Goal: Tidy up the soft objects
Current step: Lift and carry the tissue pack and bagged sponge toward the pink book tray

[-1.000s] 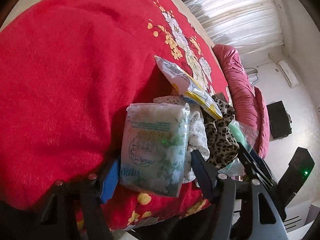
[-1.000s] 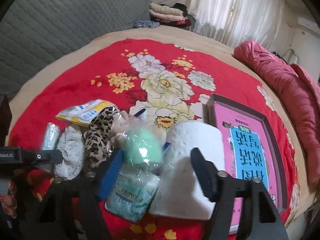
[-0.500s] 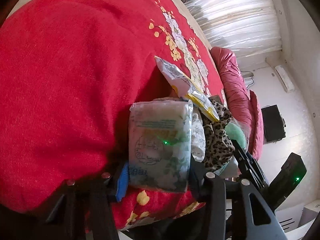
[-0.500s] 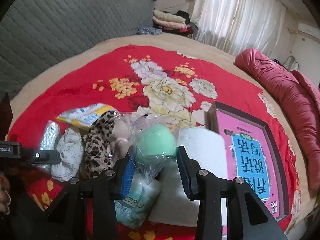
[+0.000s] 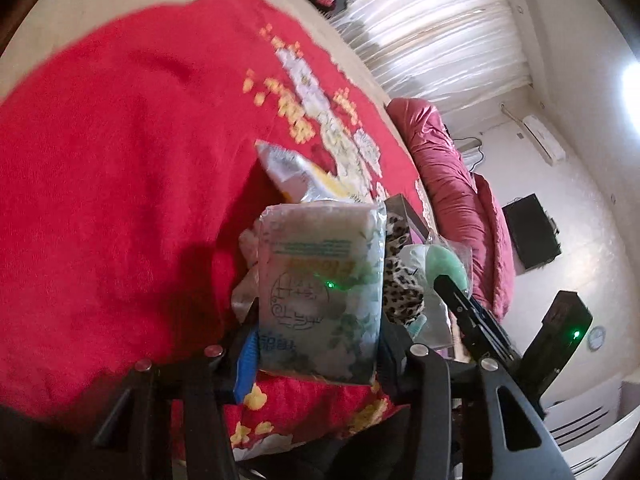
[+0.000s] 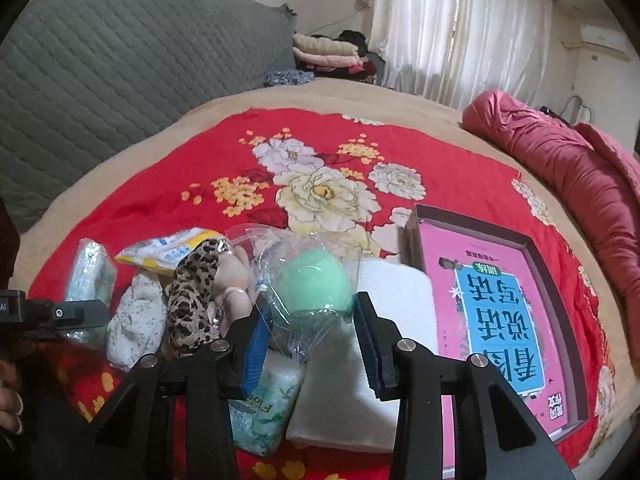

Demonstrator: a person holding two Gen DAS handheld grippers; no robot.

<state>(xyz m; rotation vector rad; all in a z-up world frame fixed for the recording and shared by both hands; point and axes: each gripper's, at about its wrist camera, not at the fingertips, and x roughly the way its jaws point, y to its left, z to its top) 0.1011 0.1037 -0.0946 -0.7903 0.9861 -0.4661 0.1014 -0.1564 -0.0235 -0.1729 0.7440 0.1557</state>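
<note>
My left gripper (image 5: 316, 356) is shut on a pale tissue pack (image 5: 320, 292) and holds it above the red floral blanket (image 5: 104, 168). My right gripper (image 6: 312, 344) is shut on a green sponge in a clear plastic bag (image 6: 312, 284), lifted above a white tissue roll (image 6: 384, 344) and another tissue pack (image 6: 264, 412). Between them lie a leopard-print cloth (image 6: 192, 300), a white floral cloth (image 6: 136, 320) and a yellow-white wipes packet (image 6: 168, 250). The left gripper's tissue pack also shows in the right wrist view (image 6: 90, 268).
An open box with a pink and blue book (image 6: 496, 312) lies to the right on the blanket. A rolled pink quilt (image 6: 560, 168) lies at the far right. A grey quilted headboard (image 6: 120, 64) and folded clothes (image 6: 328, 56) stand behind the bed.
Both grippers have closed, the left on the tissue pack, the right on the bagged green sponge. Both have lifted their objects off the blanket.
</note>
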